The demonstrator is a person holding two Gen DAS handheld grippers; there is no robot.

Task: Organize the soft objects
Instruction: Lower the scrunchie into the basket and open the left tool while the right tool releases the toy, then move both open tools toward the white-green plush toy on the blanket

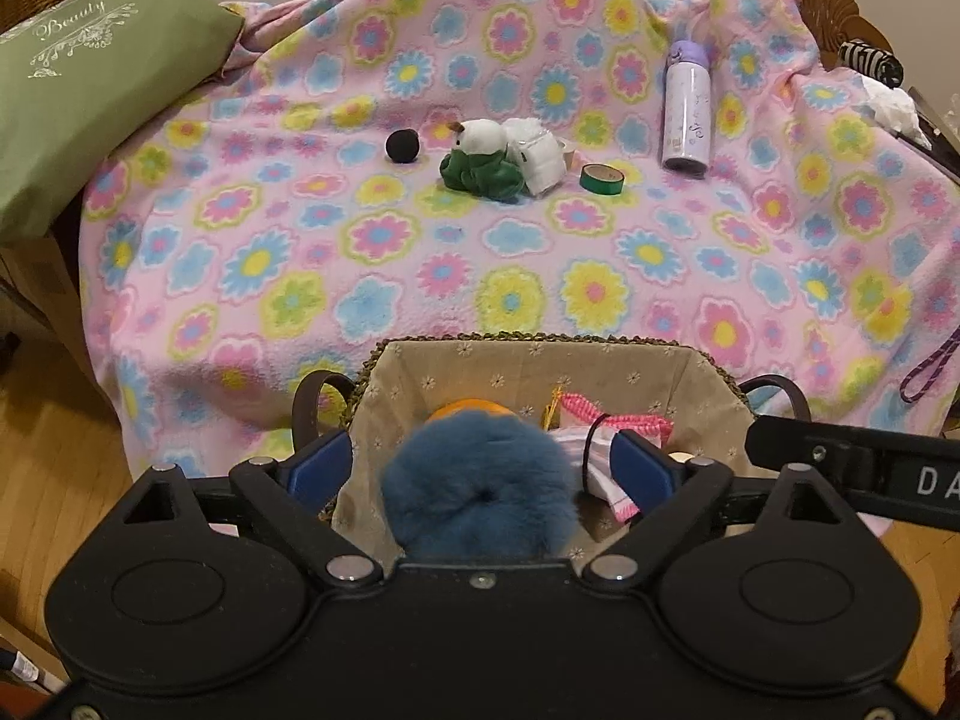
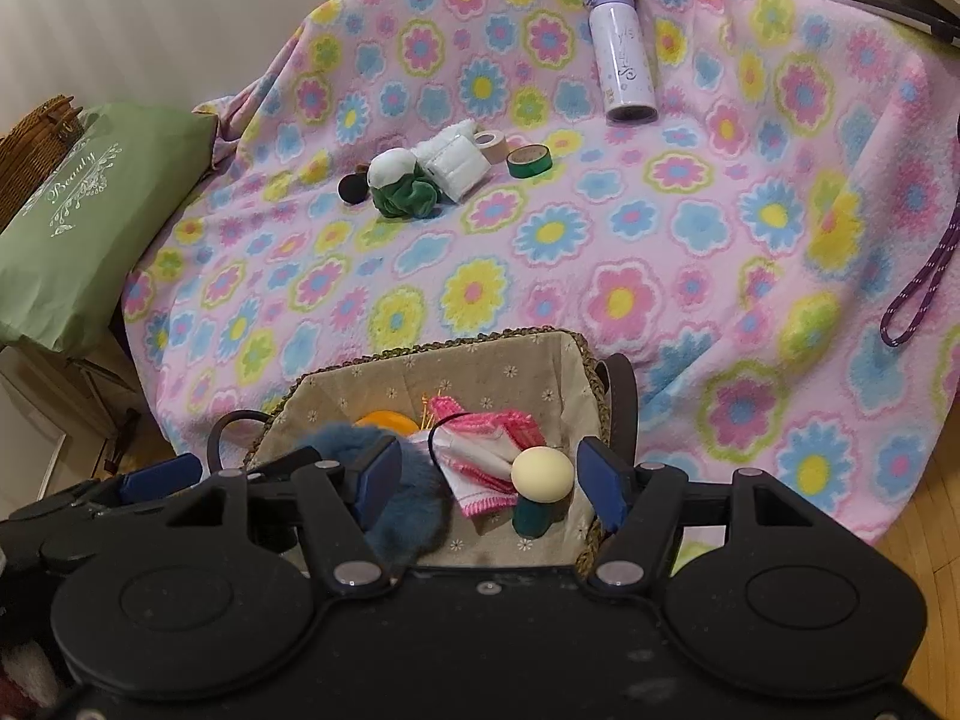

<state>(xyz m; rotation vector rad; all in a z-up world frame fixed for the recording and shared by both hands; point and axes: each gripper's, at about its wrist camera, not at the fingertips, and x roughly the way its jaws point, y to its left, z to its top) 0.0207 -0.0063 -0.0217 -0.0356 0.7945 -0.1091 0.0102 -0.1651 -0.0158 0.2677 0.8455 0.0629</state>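
The left tongs (image 1: pixel 480 468) hung over the lined basket (image 1: pixel 528 360) at the near edge of the flowered blanket (image 1: pixel 540 252), their blue pads spread wide with a fluffy blue pom-pom (image 1: pixel 477 480) lying between them; neither pad pressed on it, a gap showing on each side. The pom-pom sat inside the basket over an orange thing (image 1: pixel 471 407), beside a pink-and-white cloth (image 1: pixel 600 456). The right tongs (image 2: pixel 489 474) stood partly open above the same basket, gripping nothing, with a cream egg-shaped piece on a green base (image 2: pixel 540 477) between their pads, apart from both. Well beyond the basket, on the blanket, lay a black ball (image 1: pixel 402 146), a white plush on a green scrunchie (image 1: pixel 480 159), a white padded pouch (image 1: pixel 543 159), a green tape roll (image 1: pixel 602 177) and a lilac bottle (image 1: pixel 687 105).
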